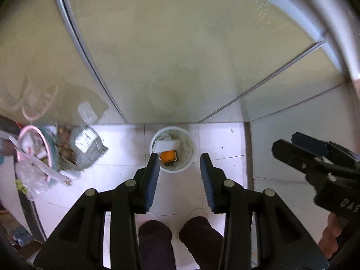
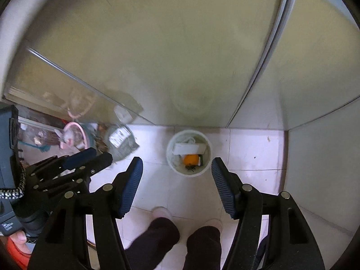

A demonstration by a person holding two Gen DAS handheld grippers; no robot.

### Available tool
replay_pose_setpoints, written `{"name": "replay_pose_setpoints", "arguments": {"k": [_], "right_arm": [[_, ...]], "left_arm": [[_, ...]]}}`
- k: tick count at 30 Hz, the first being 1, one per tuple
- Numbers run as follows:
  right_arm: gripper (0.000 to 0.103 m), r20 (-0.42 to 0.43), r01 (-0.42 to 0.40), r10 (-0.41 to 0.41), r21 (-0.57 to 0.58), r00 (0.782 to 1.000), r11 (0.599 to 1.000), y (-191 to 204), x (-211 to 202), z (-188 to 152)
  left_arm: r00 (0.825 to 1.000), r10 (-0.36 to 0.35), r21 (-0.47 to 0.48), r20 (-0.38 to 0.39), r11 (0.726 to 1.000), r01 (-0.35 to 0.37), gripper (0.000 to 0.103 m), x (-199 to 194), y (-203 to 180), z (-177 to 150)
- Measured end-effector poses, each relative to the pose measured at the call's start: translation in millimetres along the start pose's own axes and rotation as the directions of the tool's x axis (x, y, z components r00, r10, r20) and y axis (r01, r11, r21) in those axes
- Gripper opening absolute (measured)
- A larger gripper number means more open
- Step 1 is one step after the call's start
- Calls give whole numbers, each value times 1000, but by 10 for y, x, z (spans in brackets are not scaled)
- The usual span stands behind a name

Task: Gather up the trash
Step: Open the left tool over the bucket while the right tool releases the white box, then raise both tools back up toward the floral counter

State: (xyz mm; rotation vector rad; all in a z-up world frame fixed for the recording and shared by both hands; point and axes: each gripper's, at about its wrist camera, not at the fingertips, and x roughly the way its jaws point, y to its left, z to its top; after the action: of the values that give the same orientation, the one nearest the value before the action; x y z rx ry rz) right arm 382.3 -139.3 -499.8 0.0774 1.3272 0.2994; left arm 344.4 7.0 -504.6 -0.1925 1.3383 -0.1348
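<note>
Both claws hang released and empty above the white trash bin [image 1: 172, 149], which stands on the tiled floor [image 1: 220, 139] against the glass door [image 1: 171, 51], holding an orange [image 1: 167, 155] and white packaging [image 2: 187, 149]. The left gripper [image 1: 180, 171] sees the right gripper [image 1: 299, 149] at its edge with fingers spread. Only the right wrist view shows the cluttered pink basket [image 2: 74, 135] beyond the left one.

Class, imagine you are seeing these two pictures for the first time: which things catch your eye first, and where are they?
First, the white bin on the pale tiled floor against the glass door, with an orange fruit and a white box inside. Next, the two open tongs, left and right, hanging above it, both empty. To the left lies a heap of bagged rubbish by a pink-rimmed basin.
</note>
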Motion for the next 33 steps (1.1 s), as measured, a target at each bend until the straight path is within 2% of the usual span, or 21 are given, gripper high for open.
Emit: {"name": "replay_pose_setpoints", "arguments": {"k": [6, 9, 13, 16, 18, 21, 26, 30, 33], "right_arm": [[60, 120, -1, 1, -1, 993, 1000, 303, -1090, 130], [60, 178, 2, -2, 0, 984, 1000, 420, -1487, 173], [60, 273, 29, -28, 0, 962, 1000, 584, -2009, 232], [60, 334, 35, -39, 17, 942, 999, 632, -2323, 275], [60, 374, 27, -35, 26, 927, 999, 631, -2513, 327], [60, 424, 30, -43, 37, 905, 999, 644, -2819, 443], [60, 478, 49, -57, 31, 876, 998, 587, -3115, 716], [60, 509, 38, -30, -6, 860, 999, 501, -3225, 993], [60, 521, 21, 12, -57, 853, 998, 444, -3282, 1324]], "left_arm": [[996, -14, 38, 91, 999, 10, 39, -1050, -127, 181], [988, -13, 65, 157, 998, 3, 42, -1592, -177, 284], [971, -16, 89, 240, 996, -5, 46, -2153, -188, 394], [950, -30, 93, 311, 996, 1, 48, -2570, -180, 495], [931, -24, 92, 364, 996, -10, 53, -2801, -186, 572], [901, -10, 91, 435, 995, -33, 57, -3130, -169, 738], [867, 8, 63, 498, 997, -45, 57, -3424, -143, 1076], [832, 59, 12, 552, 997, -79, 57, -3548, -171, 1411], [808, 97, -37, 582, 995, -92, 58, -3648, -164, 1673]]}}
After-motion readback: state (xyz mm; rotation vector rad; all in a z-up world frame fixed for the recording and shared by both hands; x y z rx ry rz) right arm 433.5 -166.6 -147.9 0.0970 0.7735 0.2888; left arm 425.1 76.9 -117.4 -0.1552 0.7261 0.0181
